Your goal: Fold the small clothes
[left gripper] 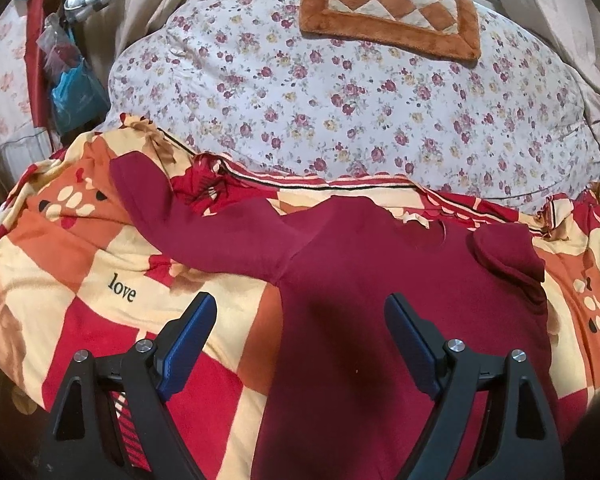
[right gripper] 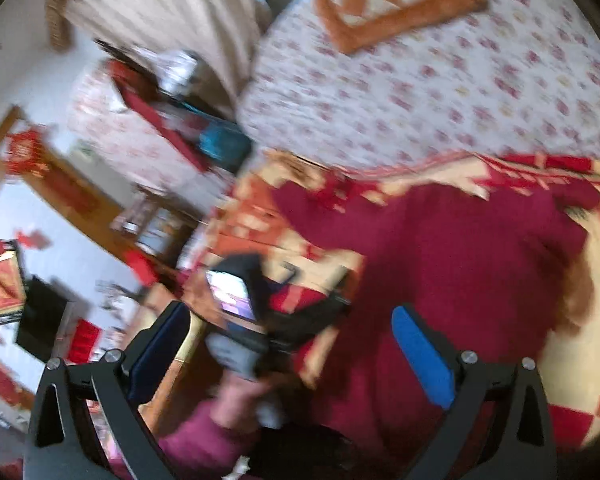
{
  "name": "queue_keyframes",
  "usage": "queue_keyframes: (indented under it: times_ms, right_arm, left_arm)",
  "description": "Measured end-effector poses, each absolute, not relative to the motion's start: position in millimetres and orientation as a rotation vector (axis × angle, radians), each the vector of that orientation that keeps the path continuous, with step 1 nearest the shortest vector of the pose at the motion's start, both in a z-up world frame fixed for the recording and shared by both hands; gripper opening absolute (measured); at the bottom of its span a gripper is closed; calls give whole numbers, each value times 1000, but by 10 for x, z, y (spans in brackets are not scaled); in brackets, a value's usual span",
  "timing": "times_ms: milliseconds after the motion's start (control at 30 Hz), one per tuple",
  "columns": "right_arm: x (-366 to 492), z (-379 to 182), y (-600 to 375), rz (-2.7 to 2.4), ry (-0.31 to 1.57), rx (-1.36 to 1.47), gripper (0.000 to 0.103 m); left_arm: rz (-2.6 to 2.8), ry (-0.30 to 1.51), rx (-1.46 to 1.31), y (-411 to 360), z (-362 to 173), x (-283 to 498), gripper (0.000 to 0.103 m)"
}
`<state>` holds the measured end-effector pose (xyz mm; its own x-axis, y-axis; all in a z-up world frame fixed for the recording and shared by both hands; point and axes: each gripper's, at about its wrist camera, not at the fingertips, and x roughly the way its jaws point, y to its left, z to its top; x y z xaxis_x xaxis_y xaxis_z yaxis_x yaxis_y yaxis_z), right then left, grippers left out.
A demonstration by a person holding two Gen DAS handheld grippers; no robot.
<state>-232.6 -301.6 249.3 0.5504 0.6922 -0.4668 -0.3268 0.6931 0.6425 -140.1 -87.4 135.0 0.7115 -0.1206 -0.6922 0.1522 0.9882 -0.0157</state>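
Motion blur smears the whole right wrist view, so small detail there cannot be read; the left wrist view is sharp.

In the sharp view a maroon long-sleeved top [left gripper: 380,280] lies spread on a bed, on a red, orange and cream patterned blanket [left gripper: 80,248] printed with the word "love". Its left sleeve [left gripper: 180,216] stretches out toward the far left. The right sleeve [left gripper: 508,256] is folded in over the body near the right shoulder. The hem runs off the near edge of the picture, so the garment's lower end is cut off. A dark shadow lies across the middle of the fabric.

The left gripper [left gripper: 300,316] hovers above the top with its blue-padded fingers wide apart and nothing between them. The left pad hangs over the blanket, the right pad over the maroon cloth; neither is seen touching.

The right gripper [right gripper: 292,328] also stands with its fingers spread and holds nothing. Between them, blurred, appears the other handheld device [right gripper: 240,312] with a small lit screen, gripped by a hand [right gripper: 240,400] in a pink sleeve [right gripper: 196,440]. The maroon top [right gripper: 460,272] fills the right half of this view.

Beyond the blanket lies a white floral quilt [left gripper: 340,92], with an orange and cream chequered cushion [left gripper: 392,12] on its far part; the cushion's far edge is cut off. Clutter at the far left is too indistinct to name.
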Motion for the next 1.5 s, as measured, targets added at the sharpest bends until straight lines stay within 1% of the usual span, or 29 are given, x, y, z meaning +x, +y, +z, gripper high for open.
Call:
queue_keyframes:
  times_ms: [200,333,433,633,700,867,1167,1367,1500]
  right_arm:
    - [-2411,2942,-2902,647,686,472,103]
    - [-2437,2927,-2846,541,652,368,103]
    - [-2396,2661,-2780,408,651,233,103]
    - [-2163,1942,-2694,157,646,-25,103]
    - [-2012,1747,-2738,122,680,-10,103]
    - [-1664,1368,-2927,62,744,132,103]
    - [-1272,760,-3009,-34,807,194,103]
    - [-1113,496,-2974,-53,842,209,103]
    - [-1061,406,-2943,-54,831,181,103]
  left_arm:
    - [-149,769,20,-842,1374,-1369,69]
    - [-140,758,19,-831,1401,-1373,69]
    - [-137,762,15,-813,1393,-1354,69]
    - [-131,767,-5,-816,1337,-1277,69]
    - [-133,775,-9,-833,1304,-1238,69]
    - [-128,775,-9,-886,1195,-1130,69]
    - [-124,785,3,-939,893,-961,69]
    - [-116,808,-18,-914,753,-851,69]
    - [-110,830,-8,-941,658,-784,69]
